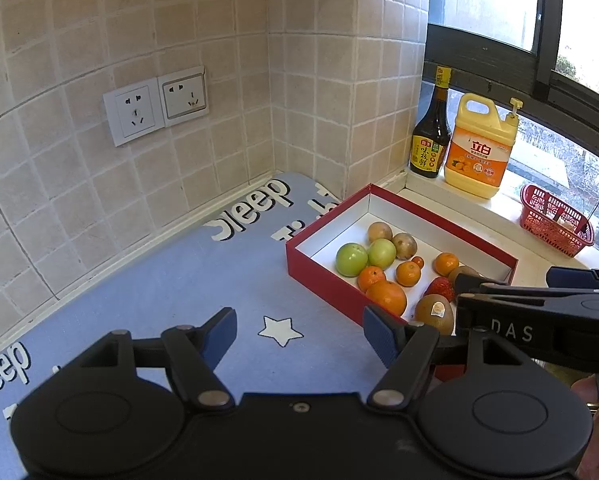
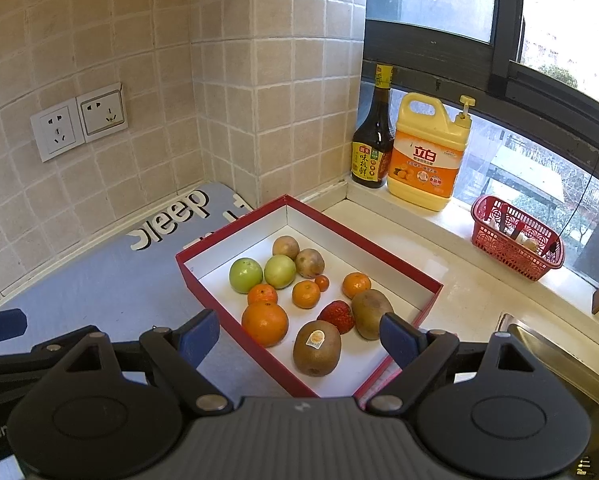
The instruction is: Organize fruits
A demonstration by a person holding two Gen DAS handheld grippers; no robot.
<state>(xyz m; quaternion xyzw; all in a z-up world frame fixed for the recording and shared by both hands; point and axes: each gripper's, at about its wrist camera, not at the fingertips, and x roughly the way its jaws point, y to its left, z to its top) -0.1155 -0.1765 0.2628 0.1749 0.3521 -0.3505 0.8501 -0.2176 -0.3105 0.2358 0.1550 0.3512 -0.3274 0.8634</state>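
A red box [image 2: 227, 314] [image 1: 323, 280] with a white inside lies on the blue mat and holds several fruits. Among them are two green apples [image 2: 246, 275], a large orange [image 2: 265, 322], small mandarins [image 2: 306, 294], a strawberry [image 2: 336, 315], two kiwis [image 2: 317, 348] and two brownish round fruits [image 2: 286, 247]. My right gripper [image 2: 299, 338] hangs open over the box's near end, nothing between its blue pads. My left gripper [image 1: 299, 334] stands open above the mat, left of the box, holding nothing. The right gripper's black body [image 1: 539, 316] hides part of the box in the left wrist view.
A dark sauce bottle [image 2: 373, 136] and a yellow detergent jug [image 2: 429, 156] stand on the window sill, with a red plastic basket [image 2: 515, 238] further right. A steel sink [image 2: 567, 364] lies at the right edge. Tiled walls with two sockets [image 1: 155, 106] close the corner.
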